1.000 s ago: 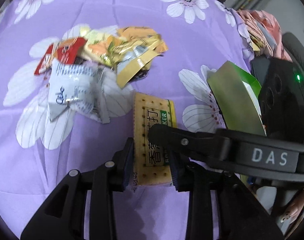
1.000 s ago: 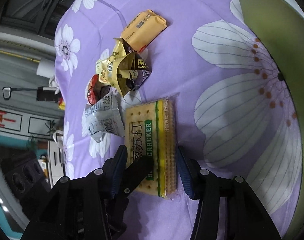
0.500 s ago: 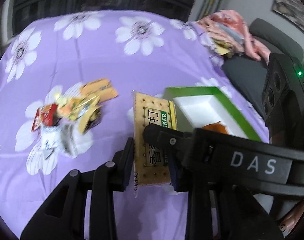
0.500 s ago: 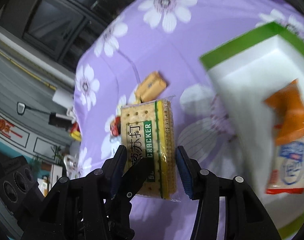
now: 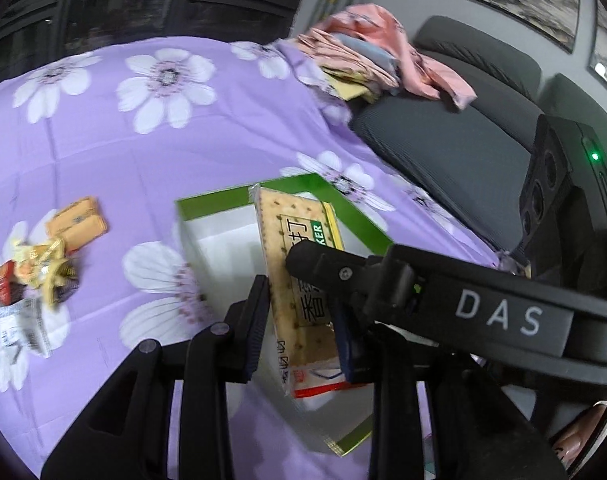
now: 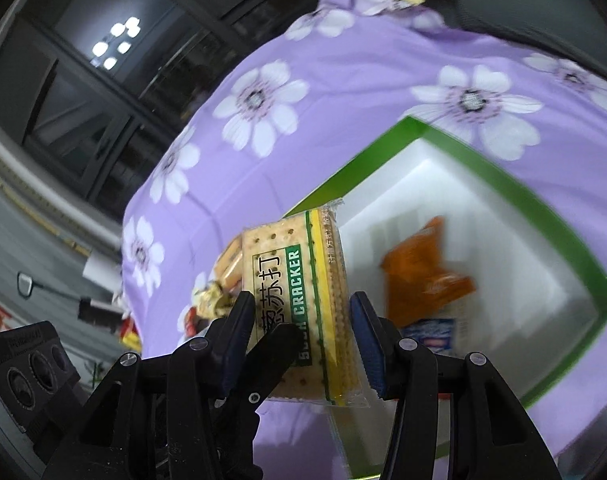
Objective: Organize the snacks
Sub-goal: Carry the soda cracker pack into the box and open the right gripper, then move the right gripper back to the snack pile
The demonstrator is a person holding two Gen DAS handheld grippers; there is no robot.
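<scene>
A soda cracker pack [image 5: 299,264] is held in the air by both grippers at once. My left gripper [image 5: 299,320] is shut on its long sides. My right gripper [image 6: 299,340] is shut on the same pack [image 6: 299,300], crossing the left one. The pack hangs over the near left part of a green-rimmed white box [image 5: 359,216], also in the right wrist view [image 6: 515,184]. An orange snack bag [image 6: 423,280] lies in the box. A pile of small snack packets [image 5: 35,272] lies on the purple flowered cloth [image 5: 143,128] to the left.
A dark sofa [image 5: 455,144] stands behind the table, with pink folded clothes [image 5: 375,56] on it. An orange biscuit pack [image 5: 77,222] lies beside the pile. Dark windows stand at the back.
Both grippers have lifted the cracker pack off the cloth and carried it right, from beside the snack pile to above the box.
</scene>
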